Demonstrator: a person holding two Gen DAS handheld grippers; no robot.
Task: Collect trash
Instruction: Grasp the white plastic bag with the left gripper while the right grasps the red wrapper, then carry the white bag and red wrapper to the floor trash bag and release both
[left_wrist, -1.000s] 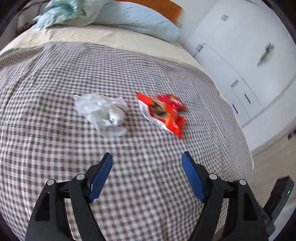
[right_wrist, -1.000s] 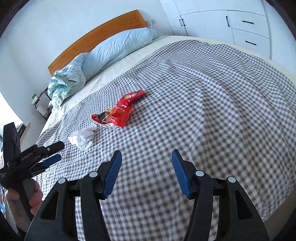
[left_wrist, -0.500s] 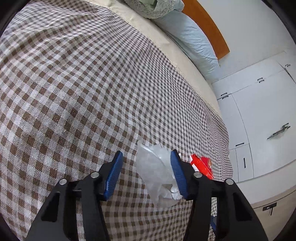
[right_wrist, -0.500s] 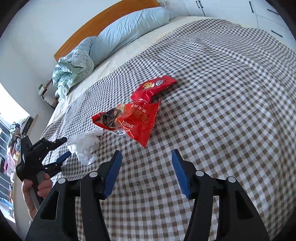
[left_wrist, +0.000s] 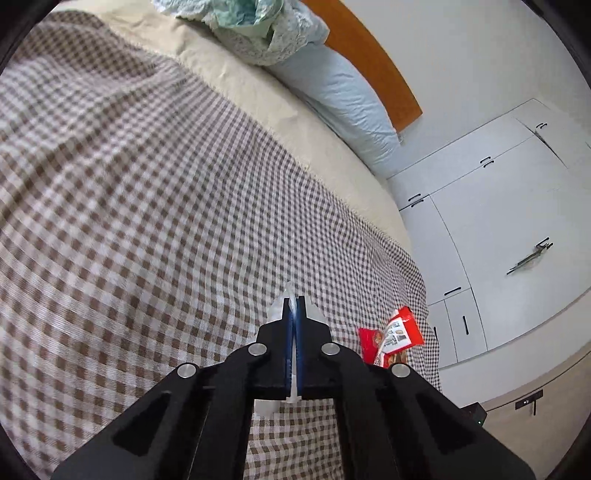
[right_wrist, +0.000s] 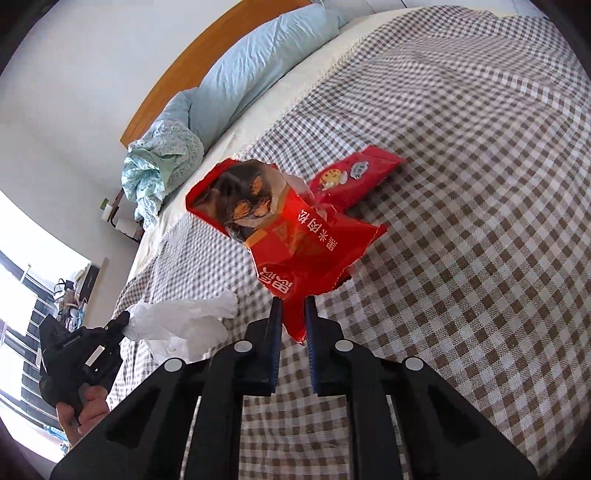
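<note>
a wide bed covered with a brown-and-white checked cloth (right_wrist: 461, 221) fills both views, its cream sheet showing along the head end. behind it stands a curved orange-brown wooden headboard (right_wrist: 207, 70), and against that lie a long pale-blue pillow (right_wrist: 258, 62) and a crumpled mint-green patterned blanket (right_wrist: 162, 162). white built-in wardrobe doors with small dark handles (left_wrist: 491, 236) rise beyond the far side of the bed in the left wrist view.

the large torn red foil snack bag (right_wrist: 295, 240) is raised off the cloth with its open mouth tipped upward; the right gripper (right_wrist: 293, 314) is clenched on its lower corner, blue pads pressed against the foil on both sides. just behind it a smaller sealed red snack packet (right_wrist: 354, 177) lies flat on the checks, touching or nearly touching the big bag.

the crumpled white plastic wrapper (right_wrist: 184, 325) sits near the bed's edge, pinched at one end by the left gripper (left_wrist: 294, 306), whose blue pads are drawn together with only a thin sliver of white plastic between them. from the right wrist view that black tool is seen gripped in the person's bare hand (right_wrist: 85, 410).
</note>
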